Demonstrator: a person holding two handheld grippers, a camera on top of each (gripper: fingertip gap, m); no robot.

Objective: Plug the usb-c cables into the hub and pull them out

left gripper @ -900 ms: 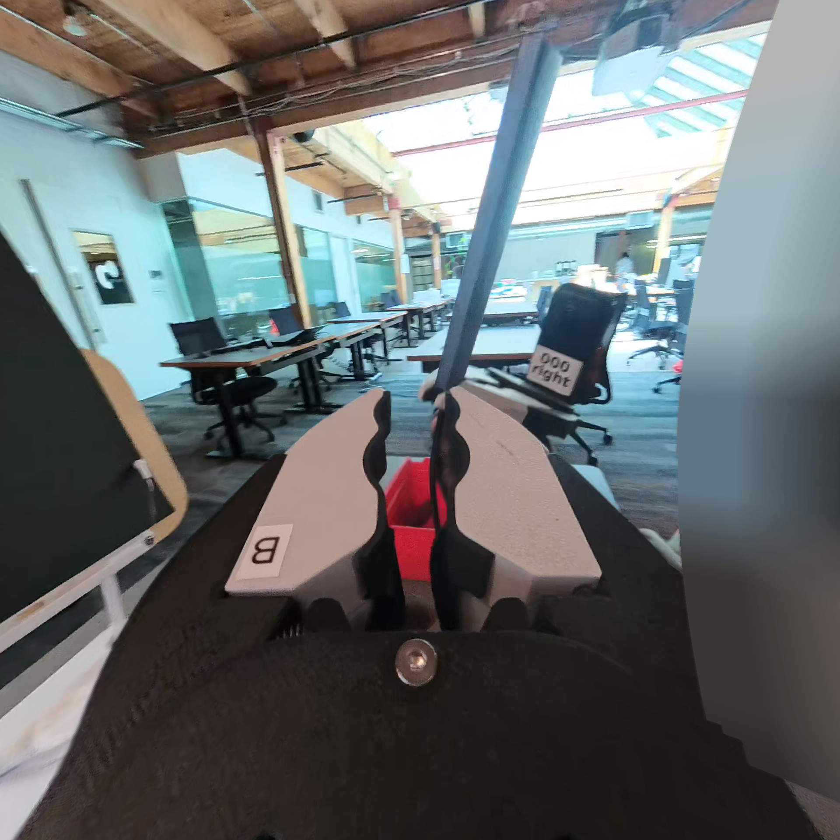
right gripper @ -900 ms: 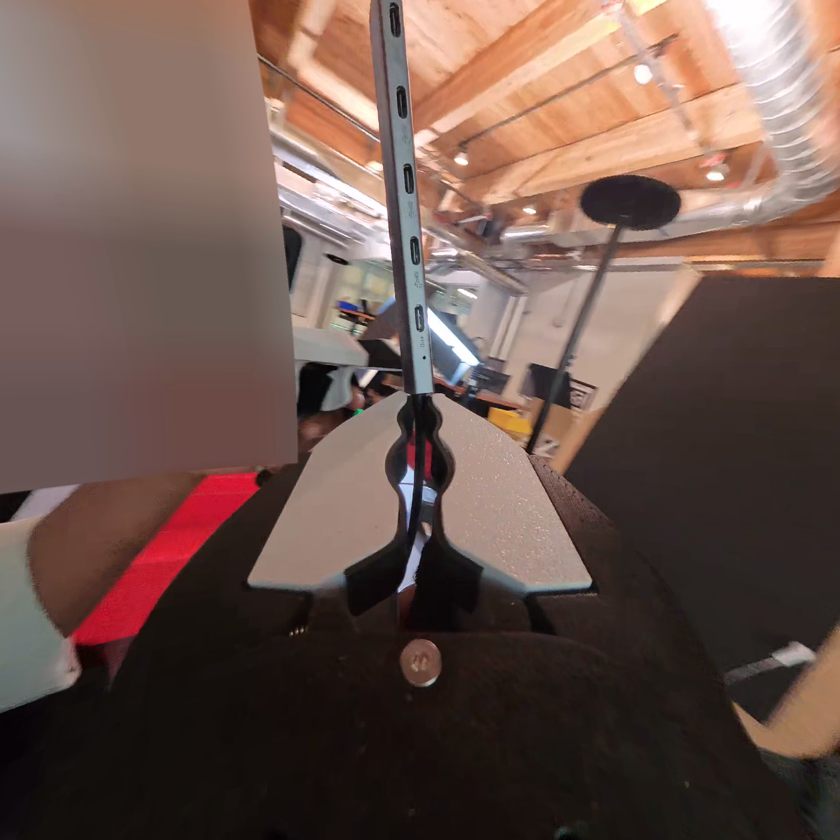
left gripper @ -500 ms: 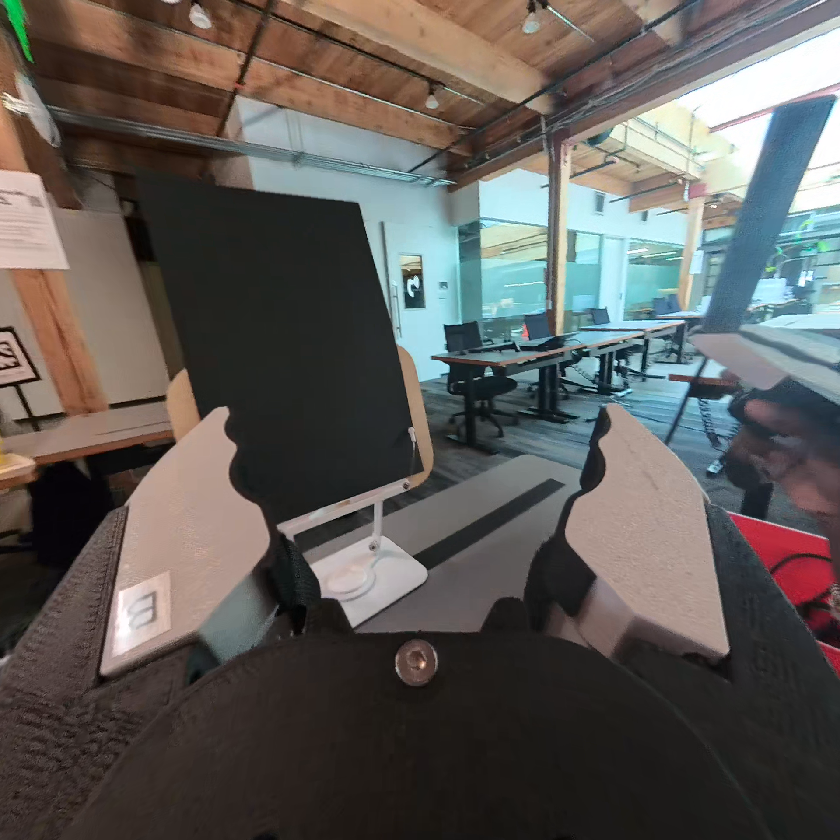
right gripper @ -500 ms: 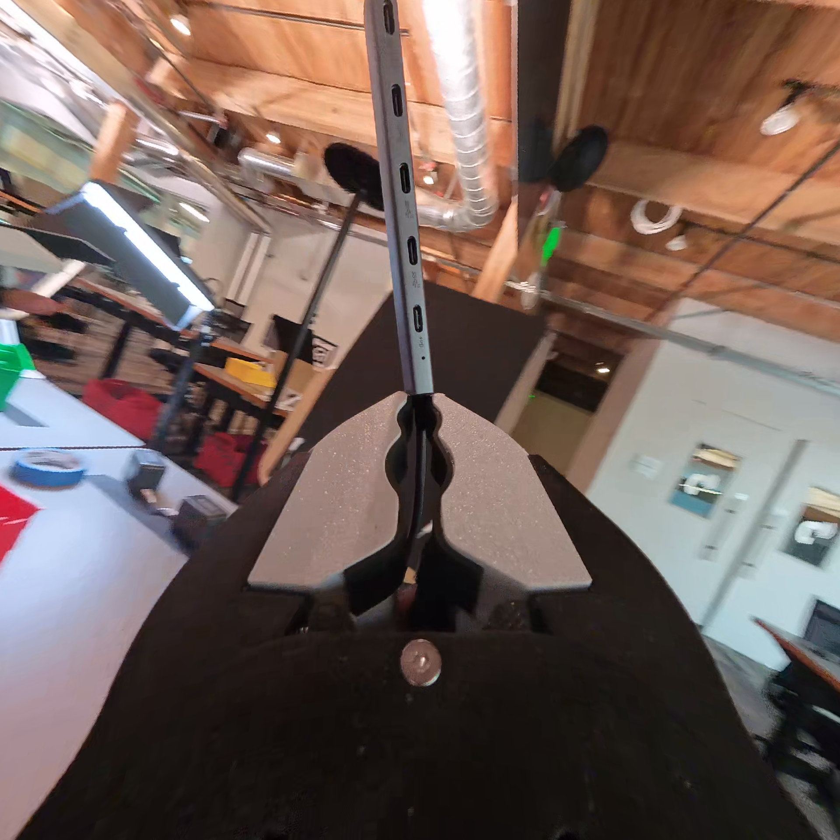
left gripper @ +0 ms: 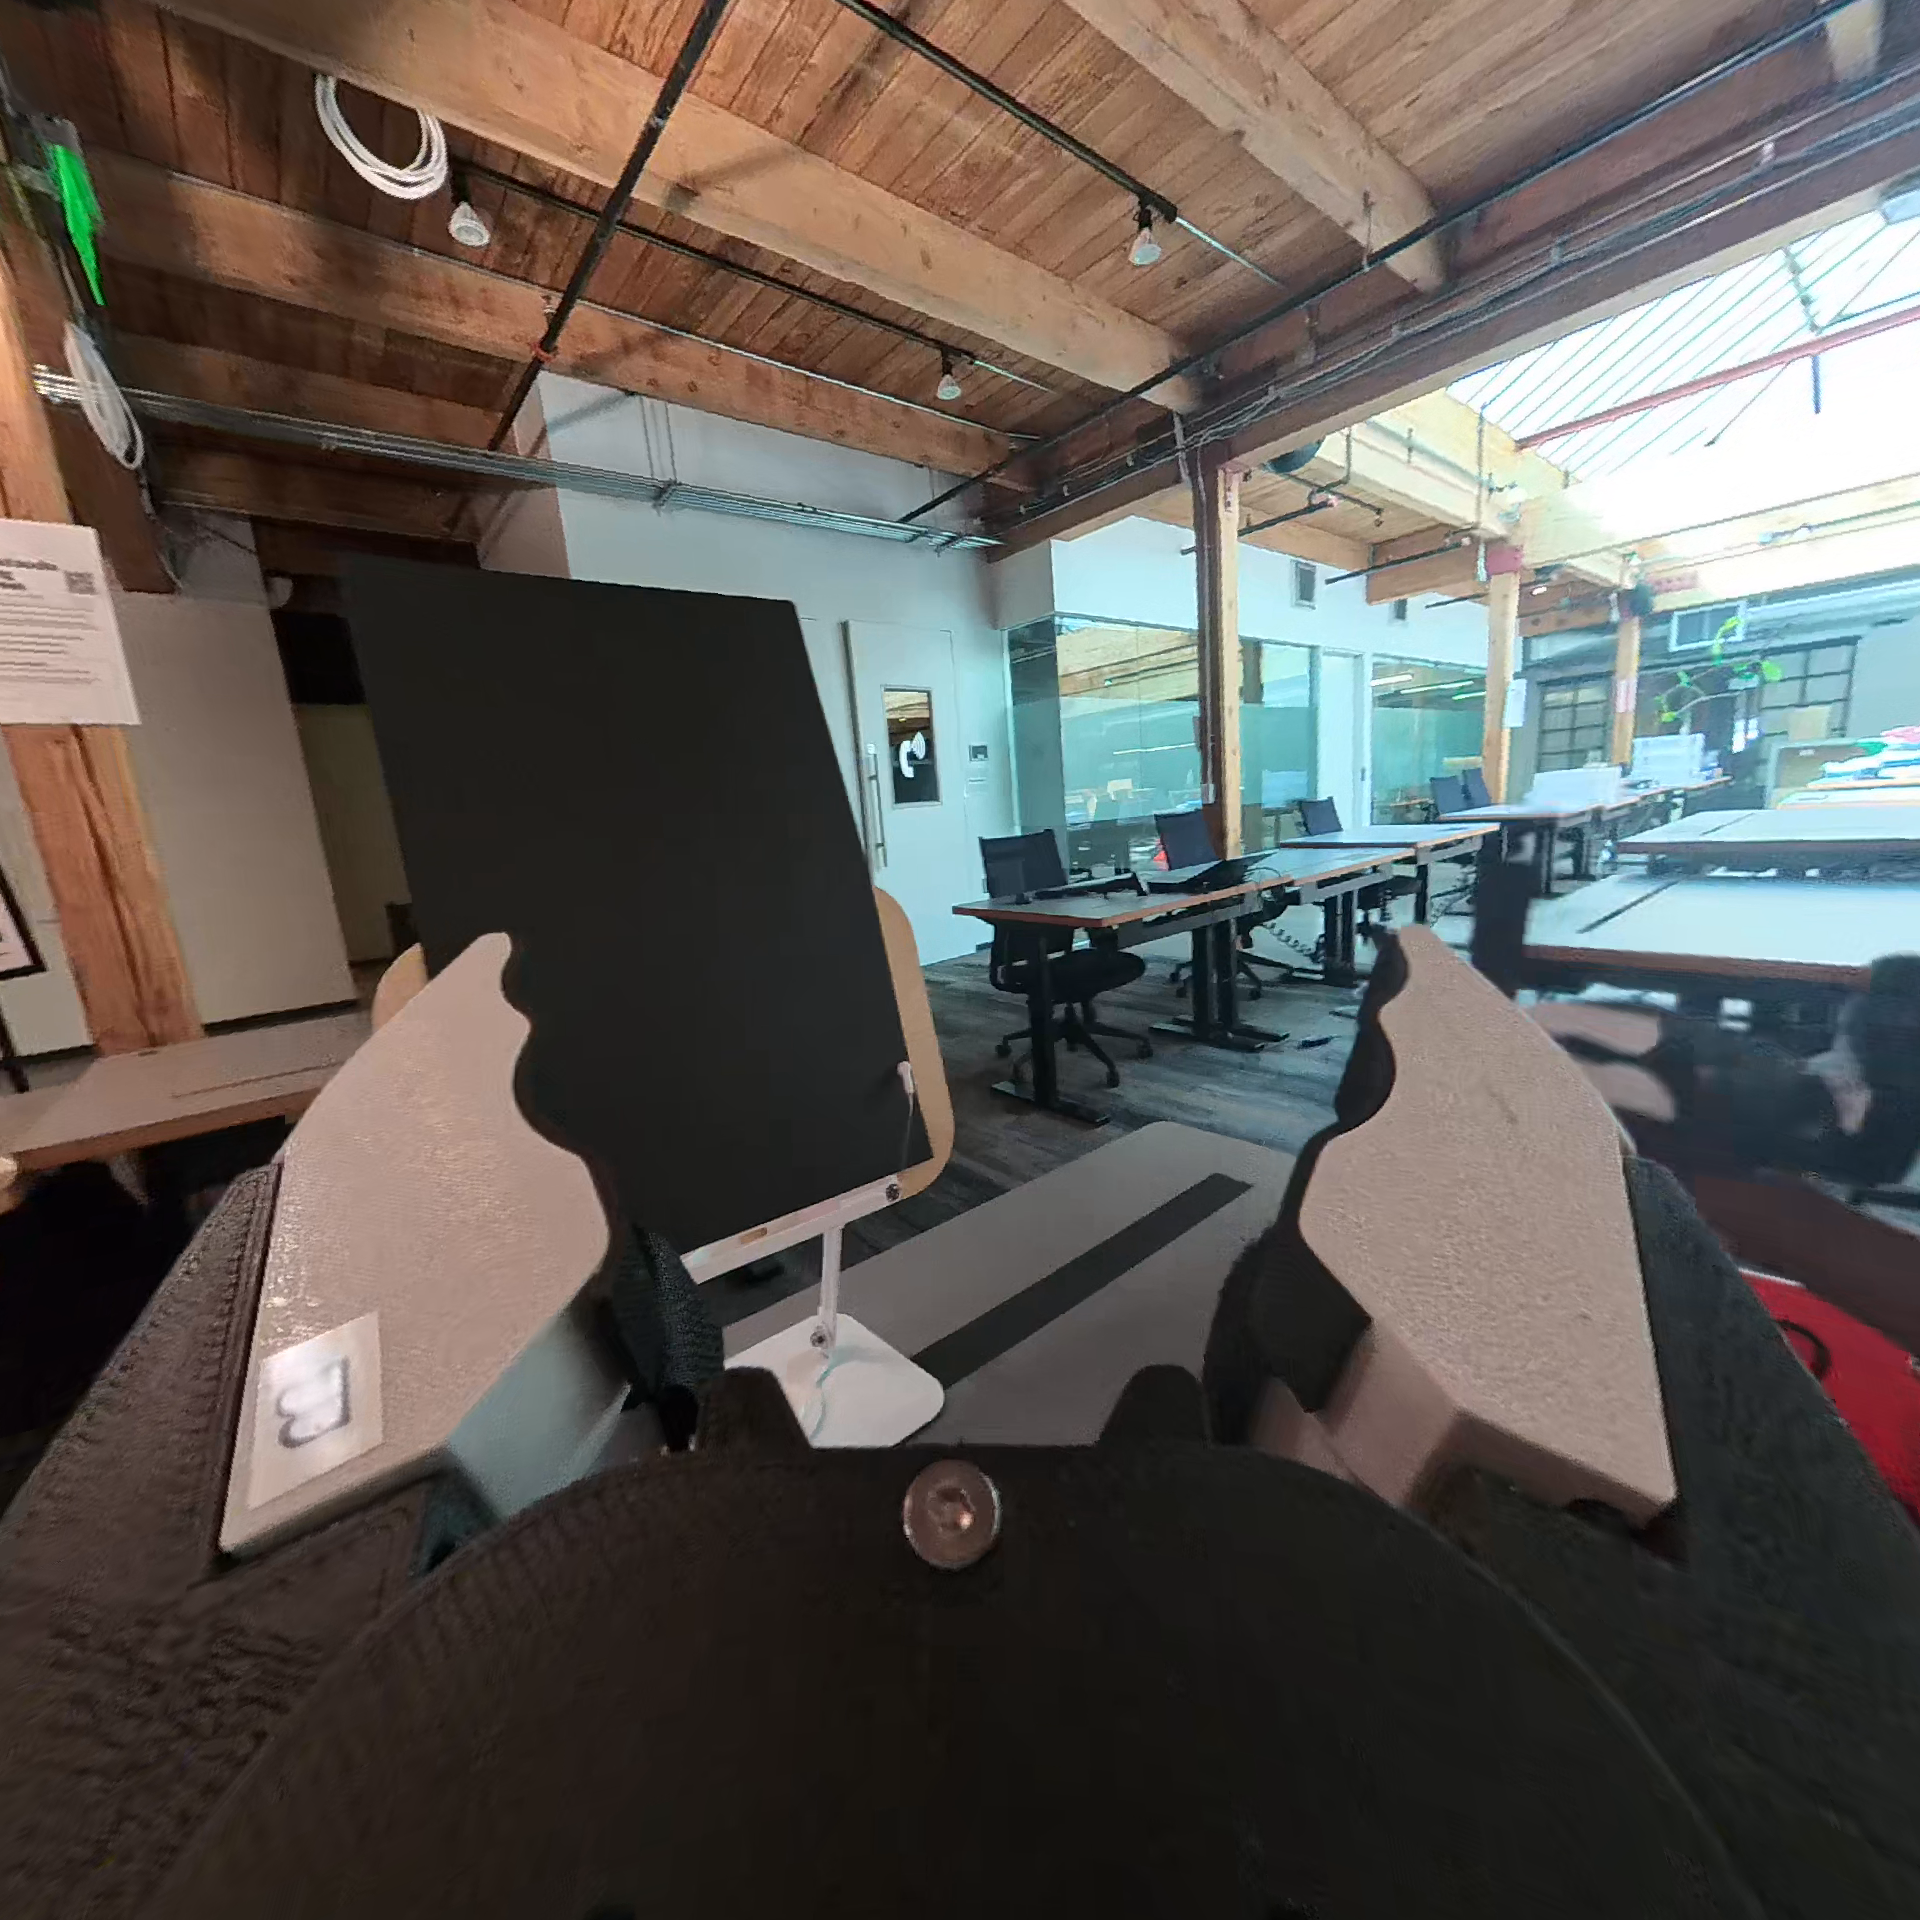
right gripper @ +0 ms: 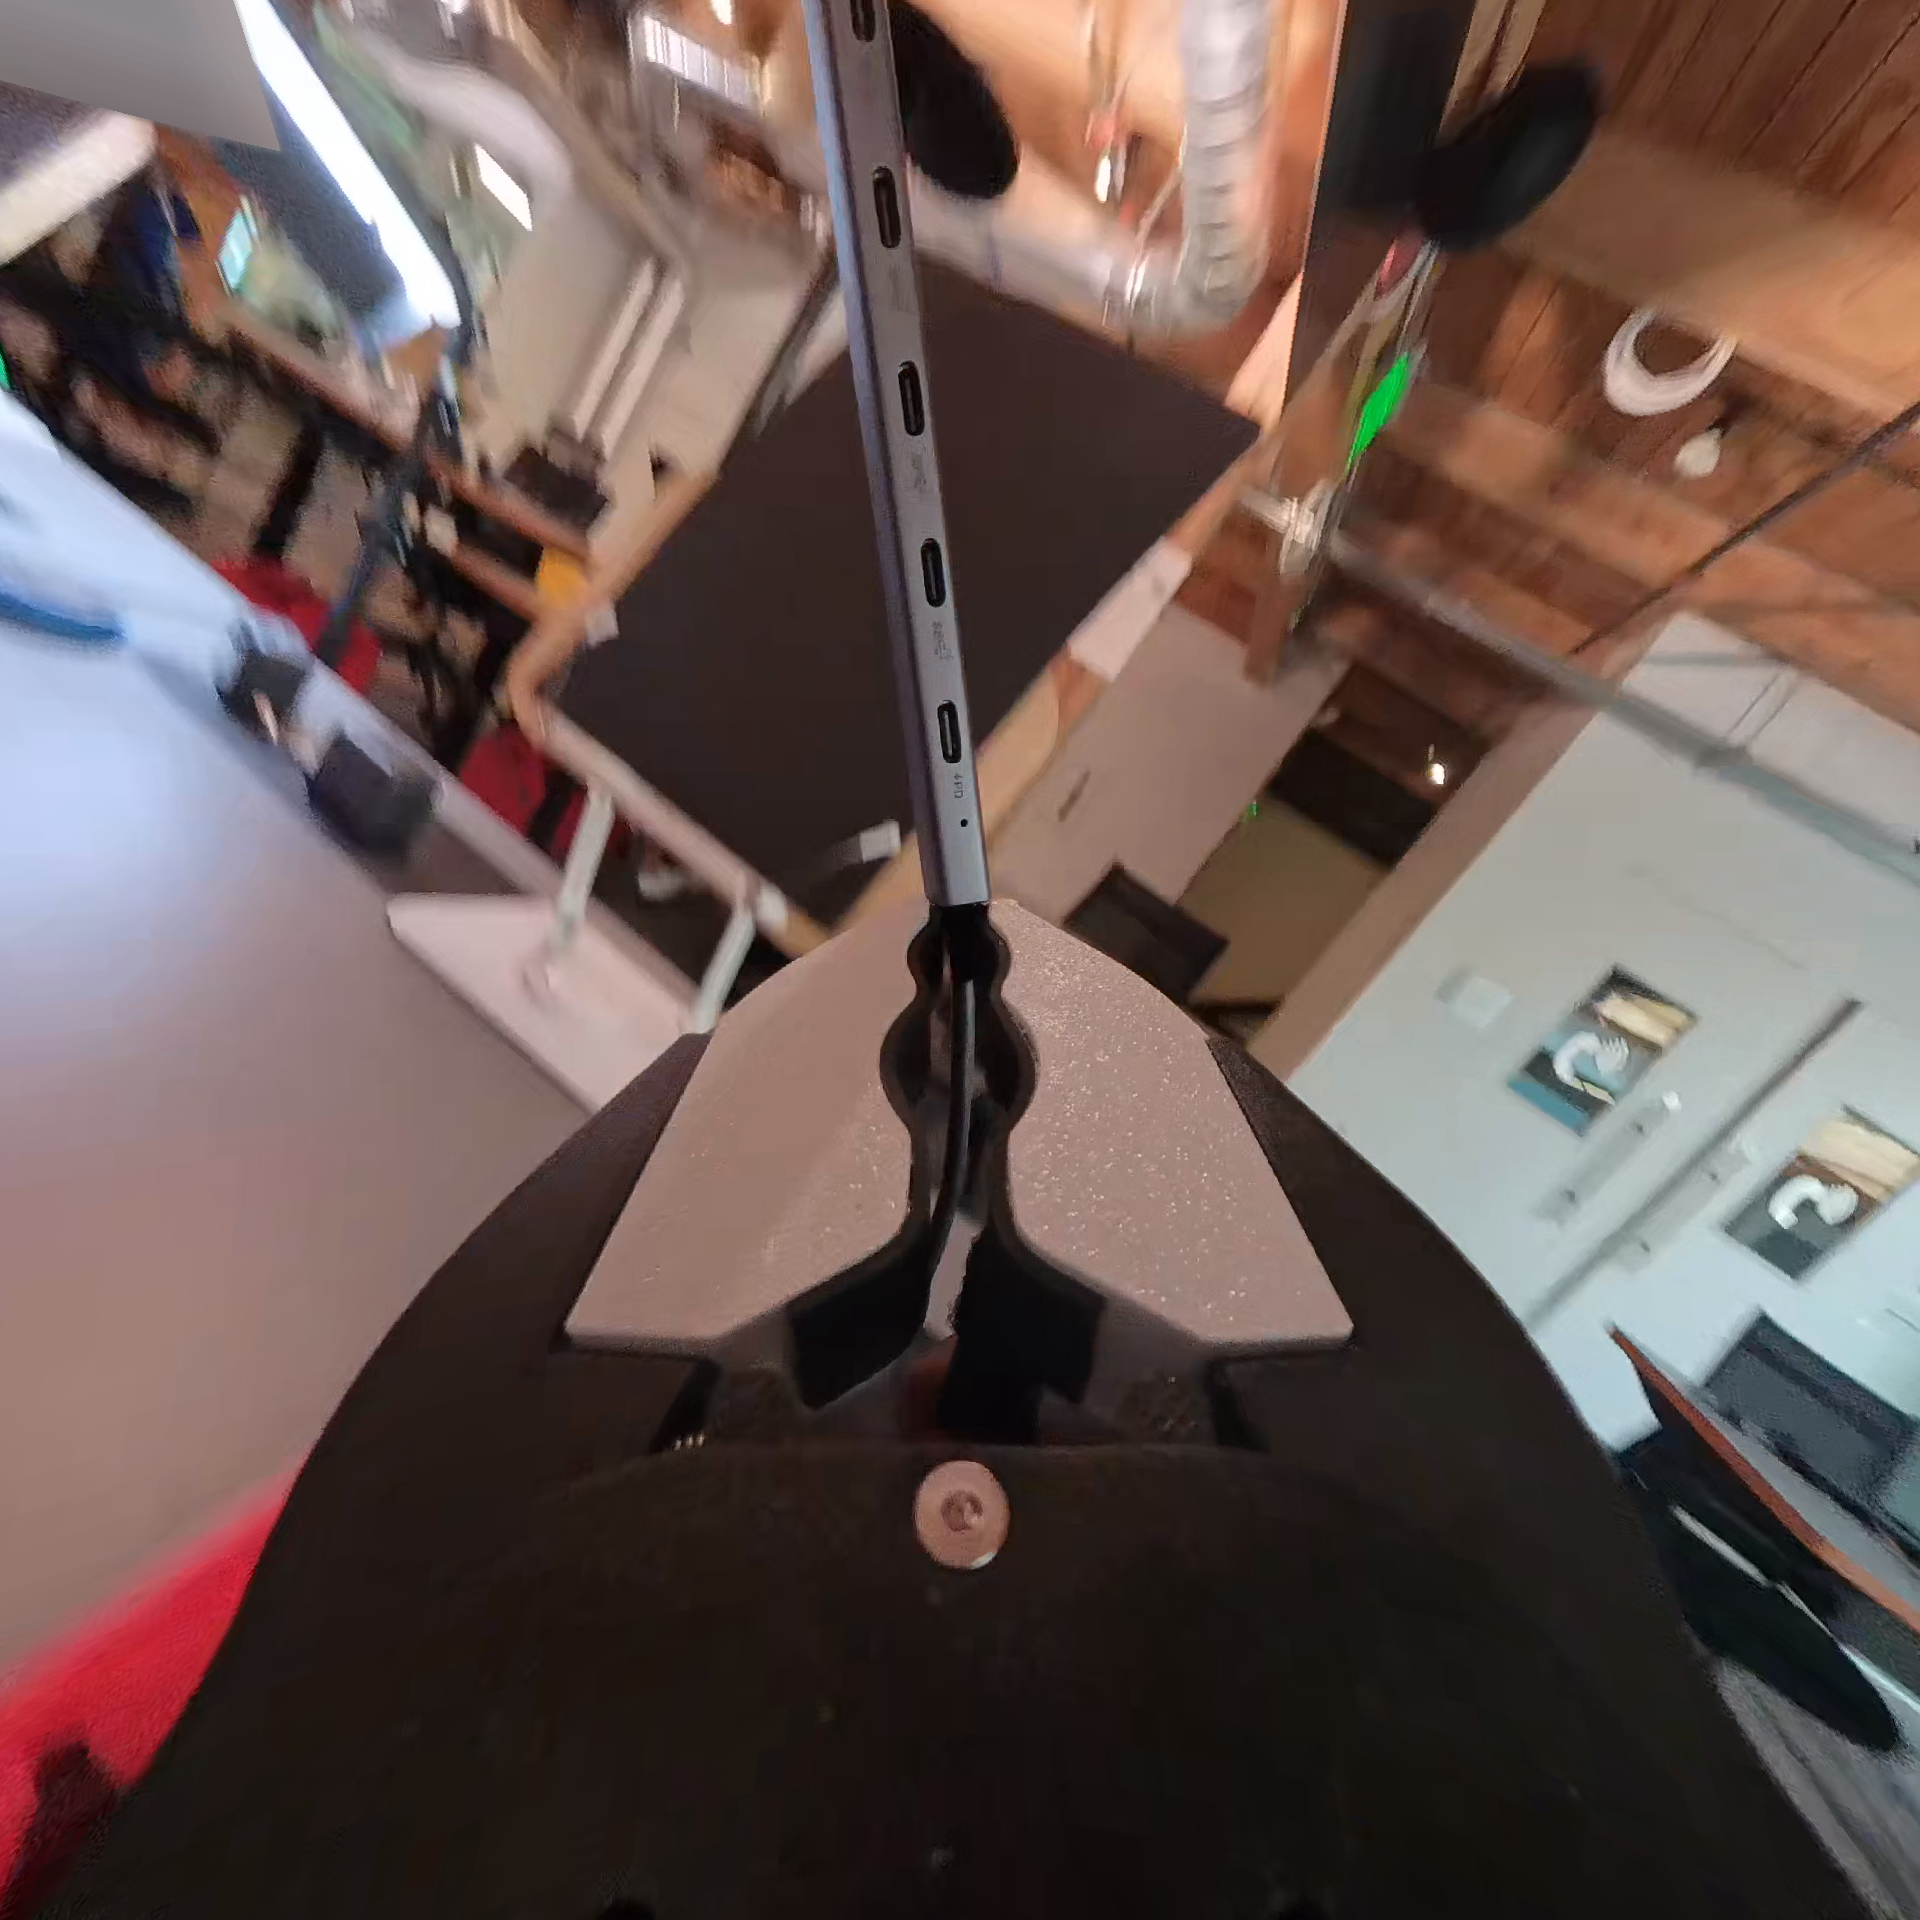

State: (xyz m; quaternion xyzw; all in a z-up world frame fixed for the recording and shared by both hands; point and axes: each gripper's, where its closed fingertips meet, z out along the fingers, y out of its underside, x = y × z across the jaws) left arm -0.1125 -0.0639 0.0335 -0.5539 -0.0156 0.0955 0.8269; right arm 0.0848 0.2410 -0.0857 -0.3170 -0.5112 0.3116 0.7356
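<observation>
Pinching hub's [right gripper: 914, 499] black lead, right claw [right gripper: 961, 935], slim grey bar, seemingly empty ports, left claw [left gripper: 935, 1060] wide, empty.

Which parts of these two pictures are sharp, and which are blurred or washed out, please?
Left wrist view: sharp overall; skylight overexposed, right edge smeared, straight beams bowed by the wide lens. Right wrist view: hub and right hand-held gripper crisp, the room behind motion-blurred, most at the left.

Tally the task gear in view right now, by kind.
hub: 1
black lead from the hub: 1
gripper: 2, left gripper open, right gripper shut on the hub
loose usb-c cables: 0 in view
Total: 4
</observation>
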